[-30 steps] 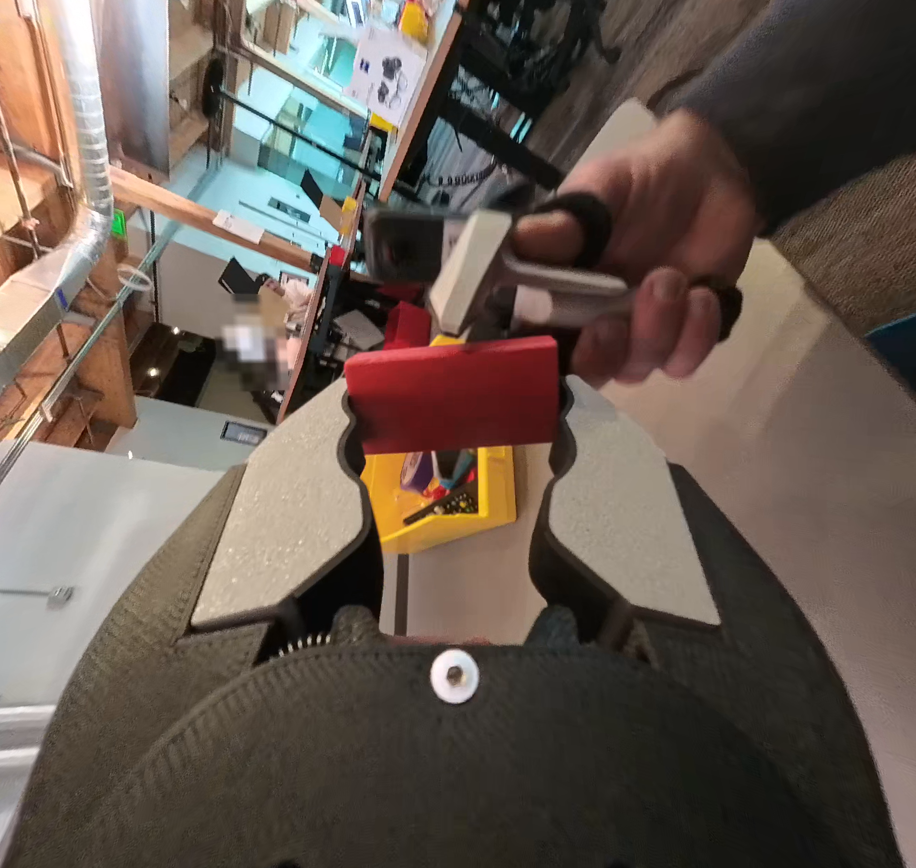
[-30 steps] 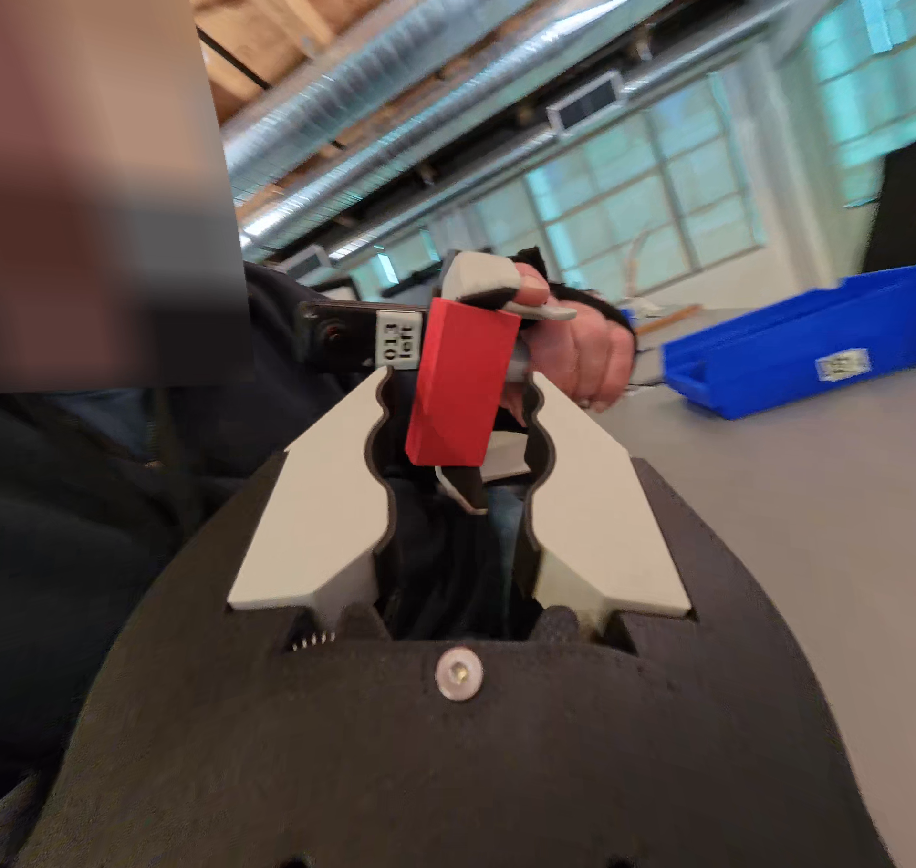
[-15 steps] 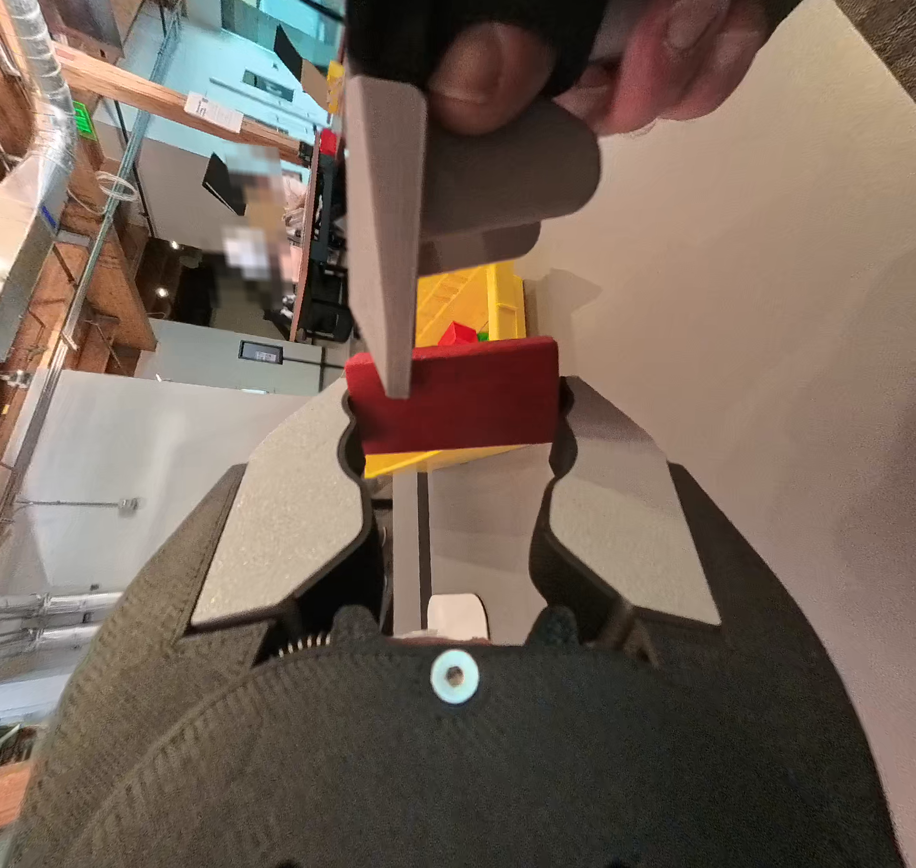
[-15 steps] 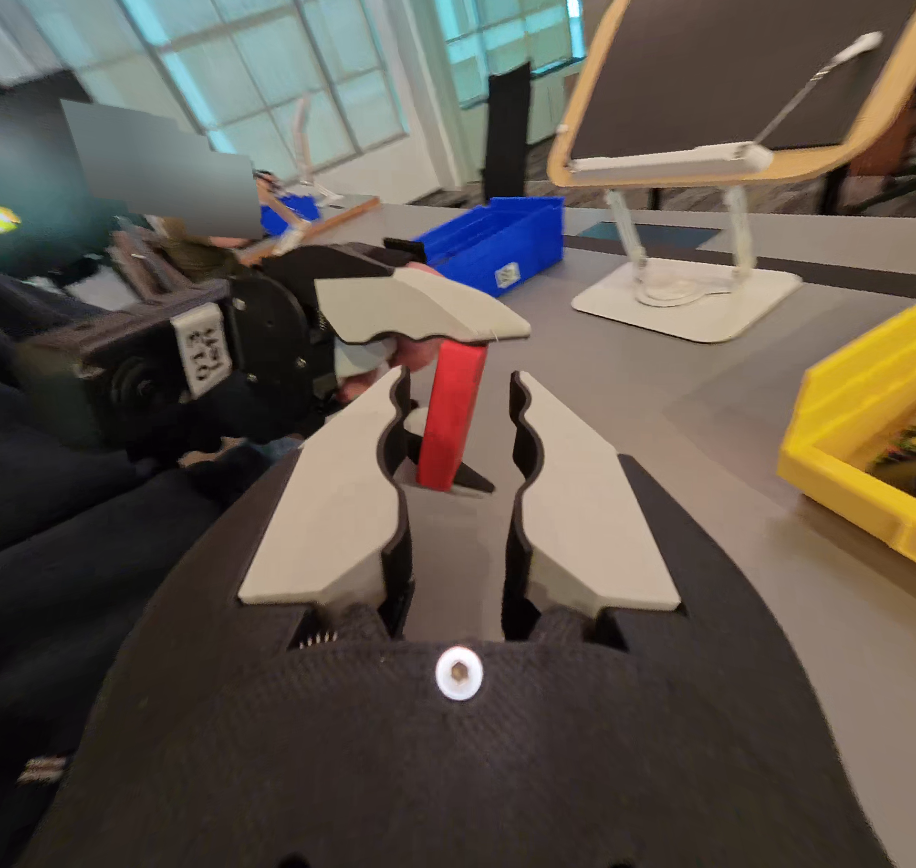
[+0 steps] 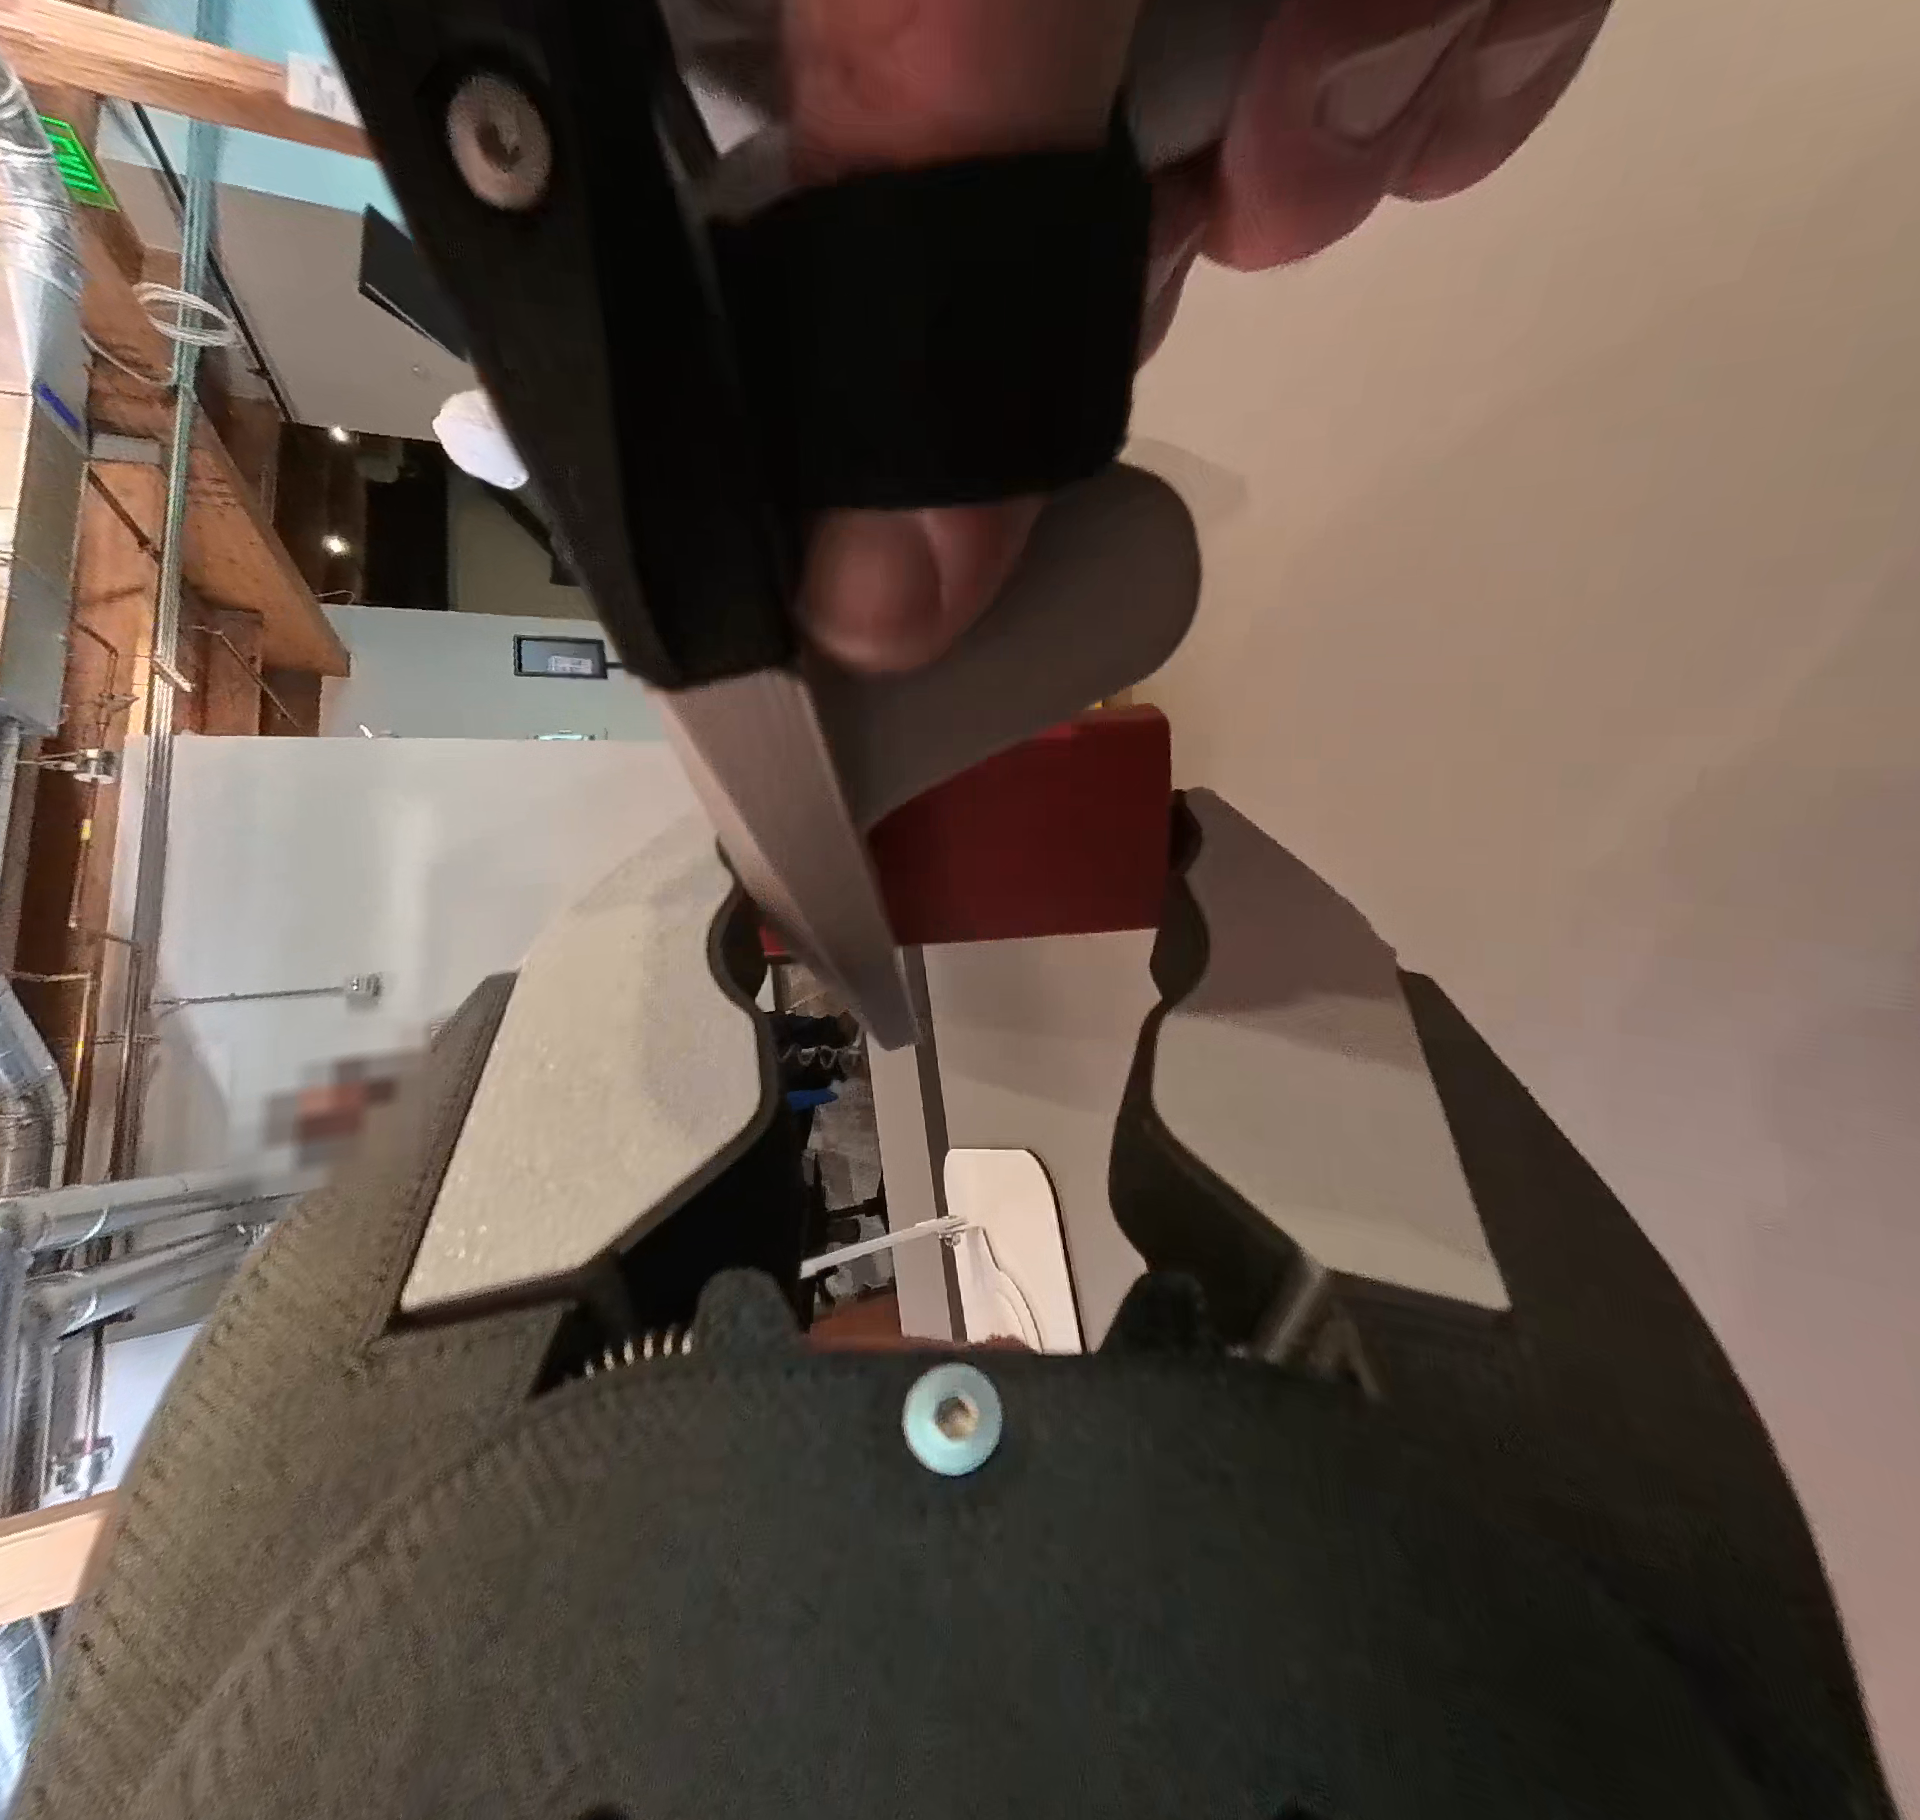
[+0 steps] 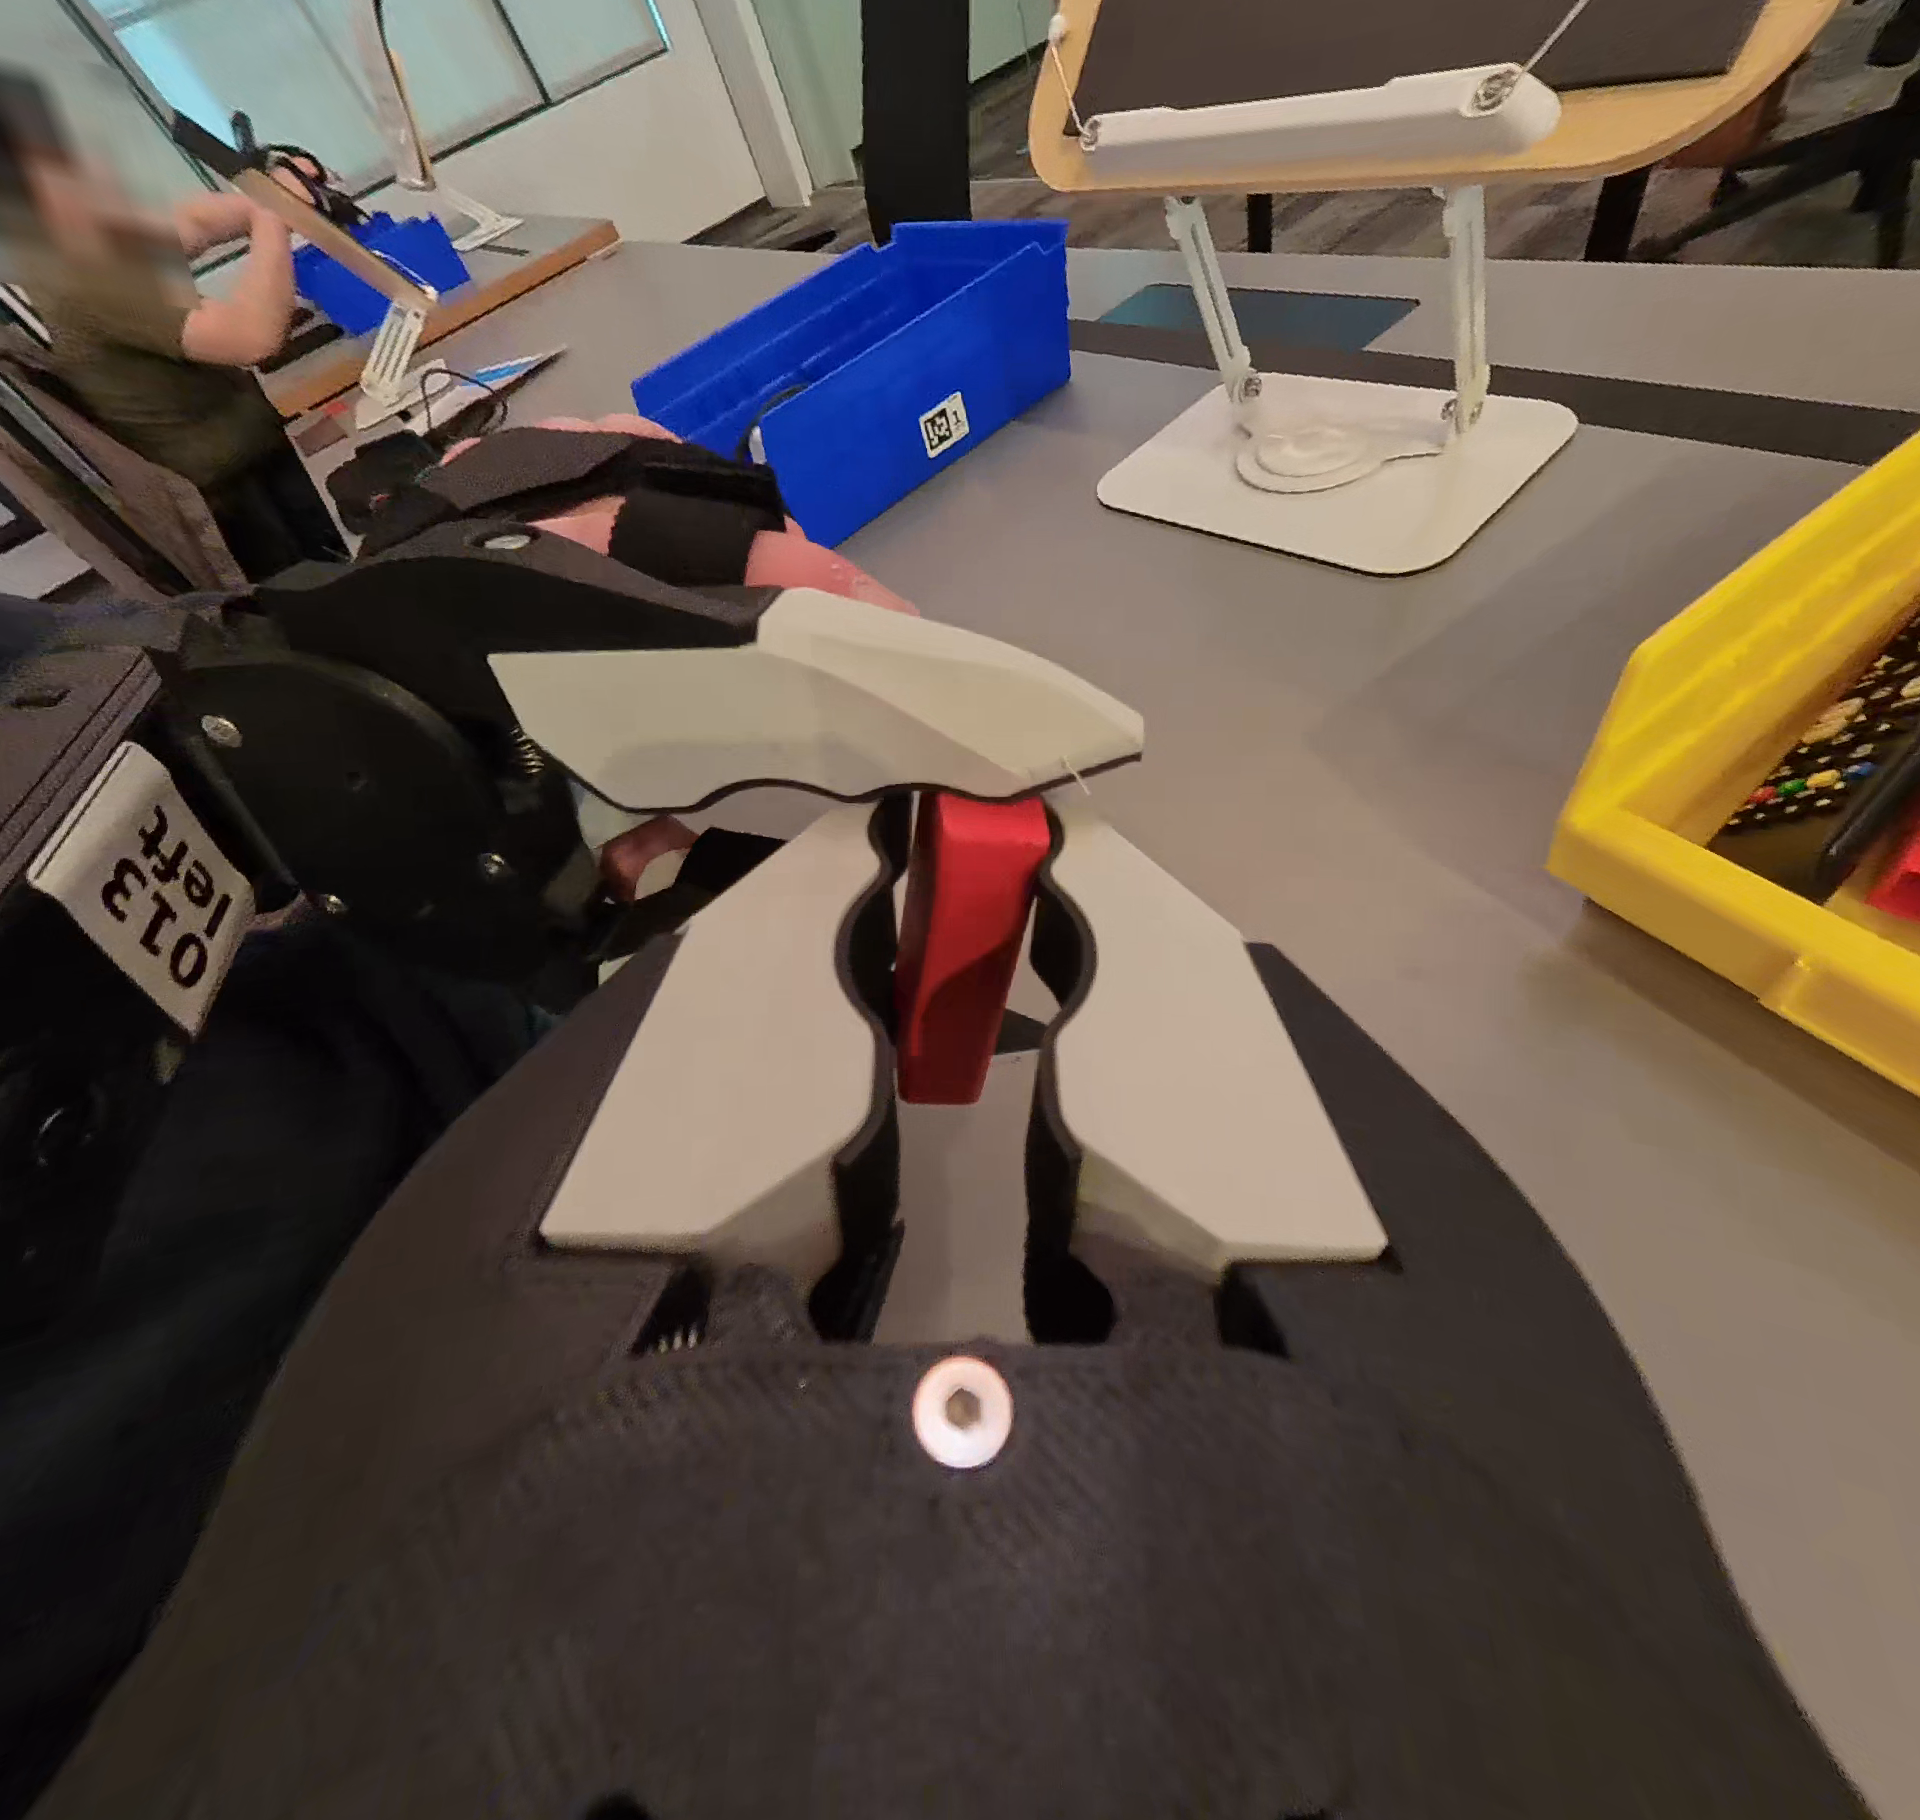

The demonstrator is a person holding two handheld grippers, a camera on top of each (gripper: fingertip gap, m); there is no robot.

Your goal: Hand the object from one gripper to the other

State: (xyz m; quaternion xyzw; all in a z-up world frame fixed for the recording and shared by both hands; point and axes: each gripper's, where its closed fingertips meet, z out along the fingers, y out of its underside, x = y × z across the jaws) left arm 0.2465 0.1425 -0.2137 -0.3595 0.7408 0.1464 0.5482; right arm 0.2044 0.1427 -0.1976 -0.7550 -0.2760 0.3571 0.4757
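A red block [image 6: 966, 939] is held in the air between both grippers. In the right wrist view my right gripper [image 6: 966, 866] is shut on the red block, both inner pads against its sides. The left gripper's pale upper finger [image 6: 821, 721] lies across the block's top end from the left. In the left wrist view my left gripper [image 5: 956, 866] is still shut on the red block [image 5: 1039, 835], gripping its two ends. The right gripper's fingers [image 5: 831, 887] and the hand holding it come down from above and cover the block's left part.
A grey table [image 6: 1351, 783] lies below. On it are a blue bin [image 6: 873, 368] at the back, a yellow bin [image 6: 1714, 835] with small parts at the right, and a white stand [image 6: 1340, 461] bearing a wood-framed board. A person sits at a far desk, left. My left and right fingertips are right by each other.
The right gripper has moved in over the red block and its jaws have narrowed onto it. The left gripper keeps the same hold on the block.
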